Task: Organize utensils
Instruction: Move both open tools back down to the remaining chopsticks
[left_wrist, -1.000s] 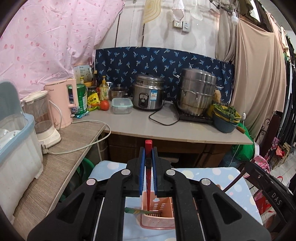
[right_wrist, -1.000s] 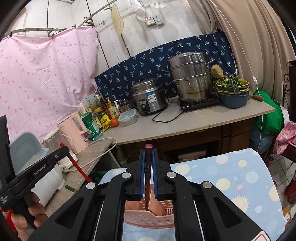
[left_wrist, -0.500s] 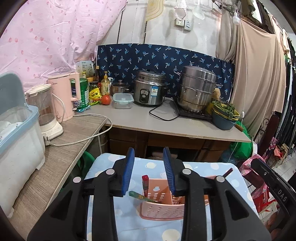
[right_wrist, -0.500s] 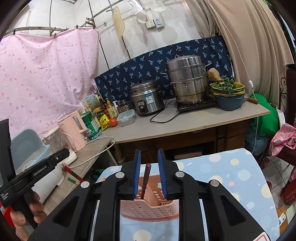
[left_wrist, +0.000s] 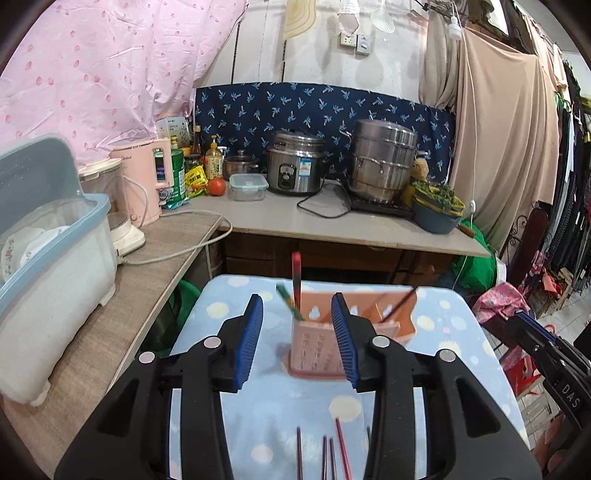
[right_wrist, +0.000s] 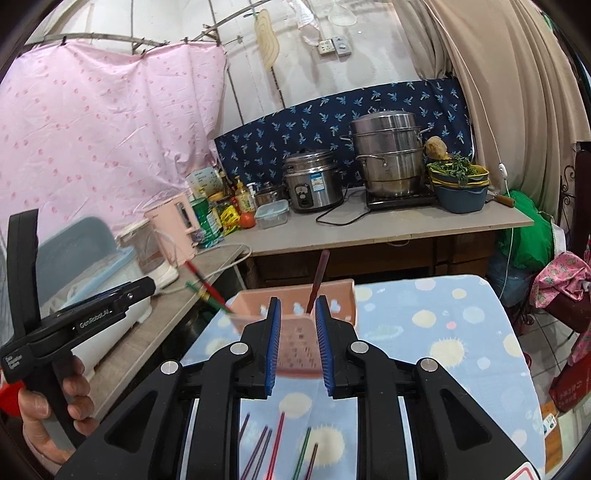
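While the pink utensil basket (left_wrist: 325, 332) stands near the far edge of the dotted blue tablecloth (left_wrist: 436, 354), a red chopstick (left_wrist: 296, 277) and a green one (left_wrist: 290, 301) lean in its left compartment and a dark one (right_wrist: 317, 284) in its right. My left gripper (left_wrist: 297, 334) is just short of the basket, jaws opening with nothing between them. My right gripper (right_wrist: 295, 341) is parted and empty too. More chopsticks (right_wrist: 273, 443) lie loose on the cloth toward its near edge, below both grippers.
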